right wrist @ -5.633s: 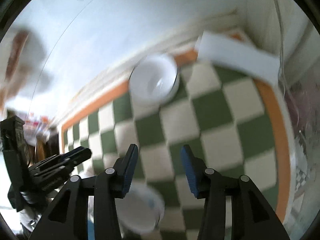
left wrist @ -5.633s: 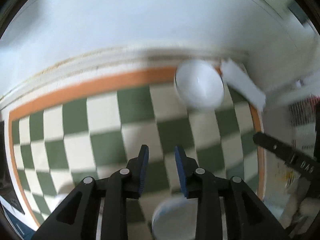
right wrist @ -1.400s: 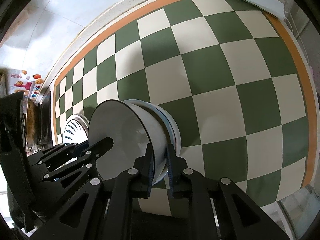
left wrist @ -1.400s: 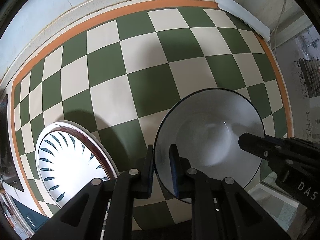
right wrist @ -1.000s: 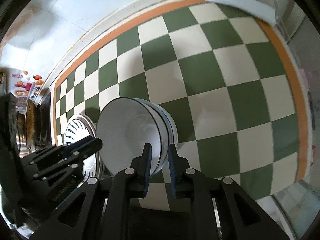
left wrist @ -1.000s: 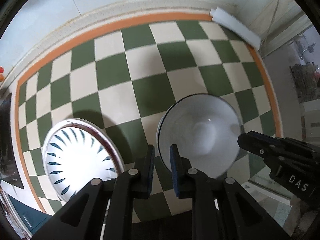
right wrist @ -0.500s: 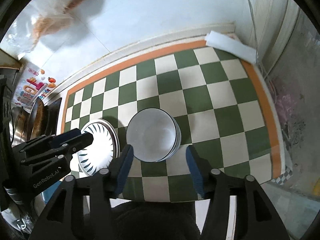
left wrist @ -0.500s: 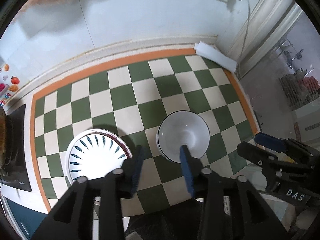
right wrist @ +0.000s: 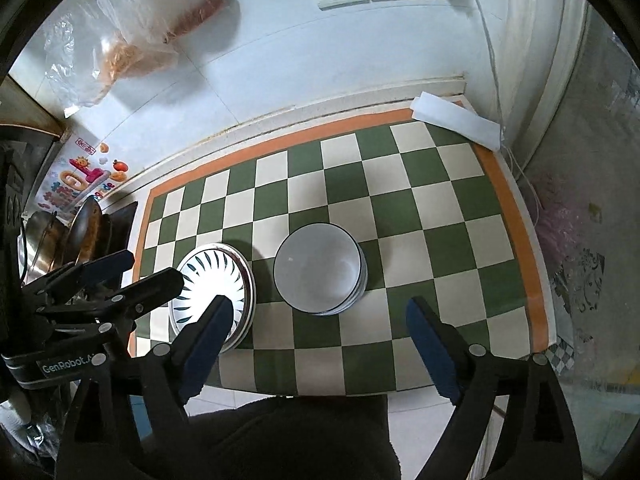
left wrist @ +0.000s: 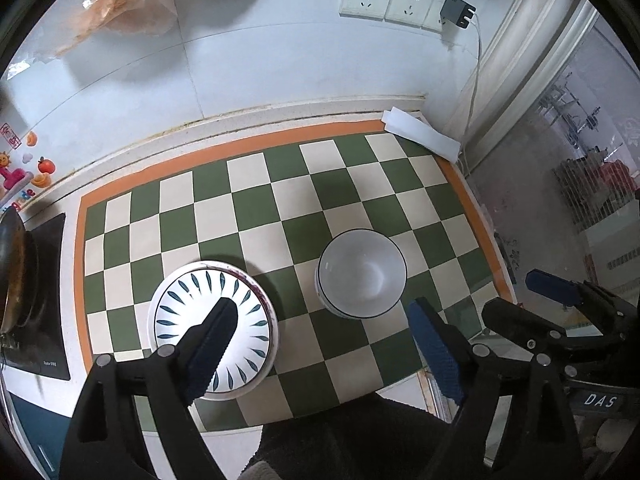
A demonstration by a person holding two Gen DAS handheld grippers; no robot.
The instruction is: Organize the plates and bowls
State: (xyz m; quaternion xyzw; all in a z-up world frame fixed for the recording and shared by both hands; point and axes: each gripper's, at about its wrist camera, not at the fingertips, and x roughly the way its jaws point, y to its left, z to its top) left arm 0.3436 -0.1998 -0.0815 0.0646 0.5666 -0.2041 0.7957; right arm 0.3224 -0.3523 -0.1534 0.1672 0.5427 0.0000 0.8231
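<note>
On the checkered mat [left wrist: 256, 204], stacked white bowls [left wrist: 362, 274] sit just right of the leaf-patterned plates [left wrist: 208, 320], the two stacks close but apart. Both the left gripper [left wrist: 320, 344] and the right gripper [right wrist: 316, 338] hang high above them, jaws spread wide, holding nothing. Folded white cloth [right wrist: 456, 120] lies at the mat's far right corner.

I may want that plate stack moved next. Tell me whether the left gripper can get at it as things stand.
Probably yes. The left gripper is open, holds nothing and hangs above the checked mat. The plate stack lies uncovered beside the stacked bowls, apart from them.
</note>
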